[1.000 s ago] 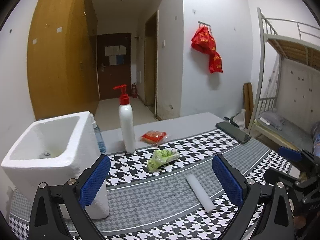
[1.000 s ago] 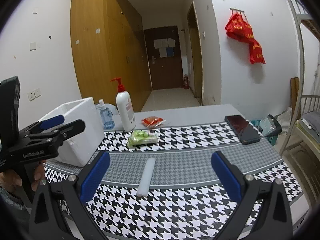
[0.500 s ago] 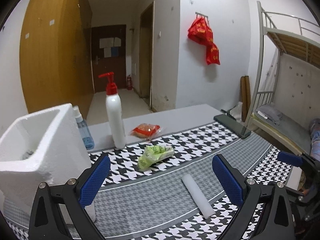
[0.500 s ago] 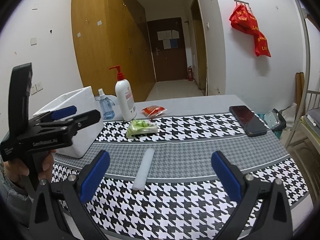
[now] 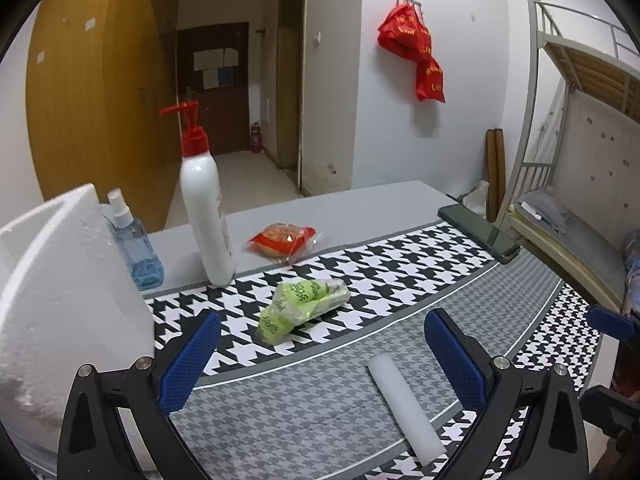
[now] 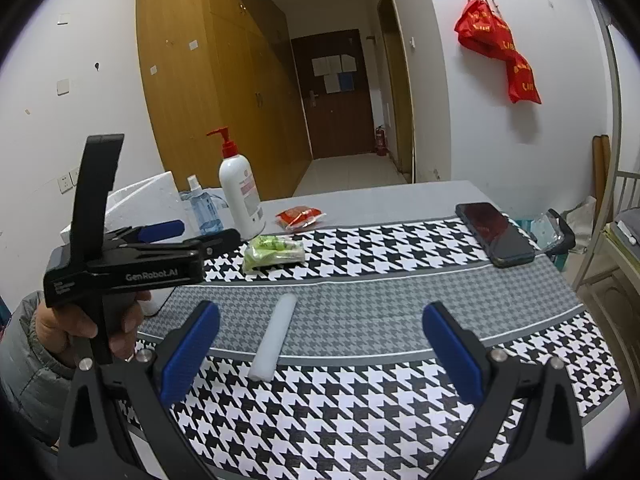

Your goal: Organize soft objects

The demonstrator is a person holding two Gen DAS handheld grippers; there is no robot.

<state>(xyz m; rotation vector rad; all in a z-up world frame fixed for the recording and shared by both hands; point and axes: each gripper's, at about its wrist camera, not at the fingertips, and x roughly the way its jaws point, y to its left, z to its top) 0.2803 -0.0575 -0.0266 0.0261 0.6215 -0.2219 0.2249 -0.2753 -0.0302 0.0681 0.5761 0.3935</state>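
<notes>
Your left gripper (image 5: 320, 354) hangs above the near edge of the table with its blue pads spread wide and nothing between them; your right gripper (image 6: 320, 346) is equally wide apart and empty. Closest to you, the white foam roll (image 5: 406, 410) lies flat on the grey band of the houndstooth cloth (image 5: 400, 276), touching neither tool. Your left hand (image 6: 86, 326) grips its handle beside the white foam box (image 5: 60, 292), which stands at the table's left edge. Further on, the green soft packet (image 5: 302, 310) rests on the black-and-white check. Beyond it the red snack packet (image 5: 282, 240) lies on bare grey tabletop, near the upright pump bottle (image 5: 204, 208) and blue spray bottle (image 5: 134, 246). A dark phone (image 6: 494, 234) sits far right.
</notes>
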